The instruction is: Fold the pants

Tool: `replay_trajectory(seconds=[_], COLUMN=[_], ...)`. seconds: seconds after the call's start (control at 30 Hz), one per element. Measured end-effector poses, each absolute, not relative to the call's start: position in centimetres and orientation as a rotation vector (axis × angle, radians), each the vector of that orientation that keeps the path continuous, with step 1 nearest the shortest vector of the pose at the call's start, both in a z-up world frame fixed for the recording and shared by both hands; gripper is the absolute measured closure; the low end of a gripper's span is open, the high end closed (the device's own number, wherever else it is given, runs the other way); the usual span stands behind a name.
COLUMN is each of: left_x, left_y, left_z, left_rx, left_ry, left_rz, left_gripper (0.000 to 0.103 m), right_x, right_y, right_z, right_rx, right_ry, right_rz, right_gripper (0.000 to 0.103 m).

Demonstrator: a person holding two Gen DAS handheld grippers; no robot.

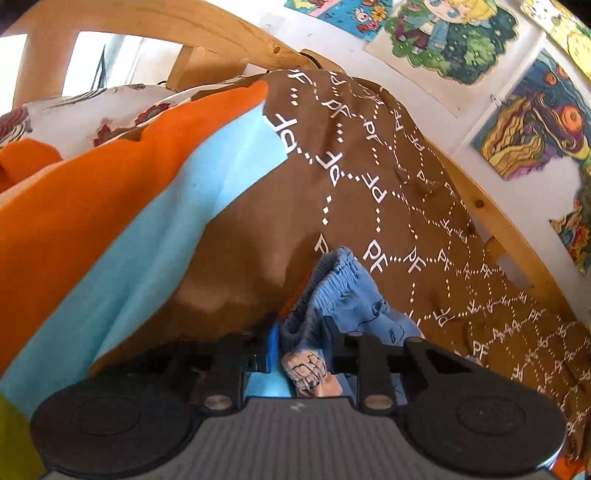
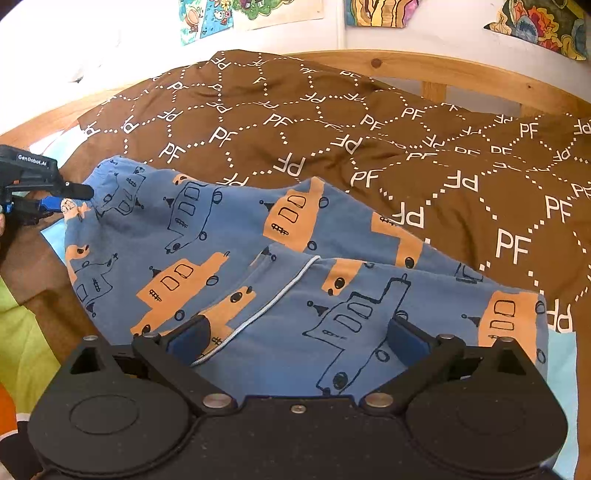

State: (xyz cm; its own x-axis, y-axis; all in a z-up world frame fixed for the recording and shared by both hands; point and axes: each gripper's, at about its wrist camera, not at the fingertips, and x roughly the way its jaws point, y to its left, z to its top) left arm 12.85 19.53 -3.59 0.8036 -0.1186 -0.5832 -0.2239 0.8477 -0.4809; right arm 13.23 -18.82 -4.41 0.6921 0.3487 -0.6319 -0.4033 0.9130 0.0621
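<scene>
Blue pants [image 2: 258,229] printed with orange boats lie spread on a brown patterned bedcover [image 2: 406,147], a white drawstring trailing across them. At their far left edge, my left gripper [image 2: 70,197] pinches the fabric. In the left wrist view the gathered elastic waistband [image 1: 351,295] is bunched between the narrow jaws of the left gripper [image 1: 303,339], lifted a little off the cover. My right gripper [image 2: 297,332] hovers low over the near part of the pants, its blue-padded fingers [image 2: 188,338] spread wide with the flat cloth beneath them.
A wooden bed frame [image 2: 443,70] runs behind the cover, below a white wall with coloured drawings [image 2: 373,11]. Orange cloth [image 1: 74,206] and light blue cloth [image 1: 147,240] lie to the left. A green patch [image 2: 22,332] shows at the near left.
</scene>
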Motion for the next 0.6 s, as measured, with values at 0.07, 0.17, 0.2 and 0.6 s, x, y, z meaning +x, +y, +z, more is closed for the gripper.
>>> replay_trajectory(seconds=[0.07, 0.17, 0.2, 0.6], left_x=[13.3, 13.5, 13.6, 13.4], left_y=[19.4, 19.9, 19.9, 13.7], left_z=[-3.6, -3.7, -3.7, -0.2], left_rx=[-0.568, -0.612, -0.618, -0.367], left_ry=[0.655, 0.669, 0.676, 0.647], left_rz=[0.055, 0.051, 0.047, 0.144], left_gripper=[0.075, 0.075, 0.075, 0.088], right_x=[13.2, 13.2, 13.2, 13.2], right_y=[-18.8, -18.8, -18.8, -18.9], right_z=[-4.4, -4.4, -4.4, -4.4], right_rx=[-0.084, -0.086, -0.086, -0.084], right_ry=[0.689, 0.688, 0.688, 0.682], right_rz=[0.419, 0.417, 0.417, 0.414], right_gripper=[0.001, 0.001, 0.001, 0.001])
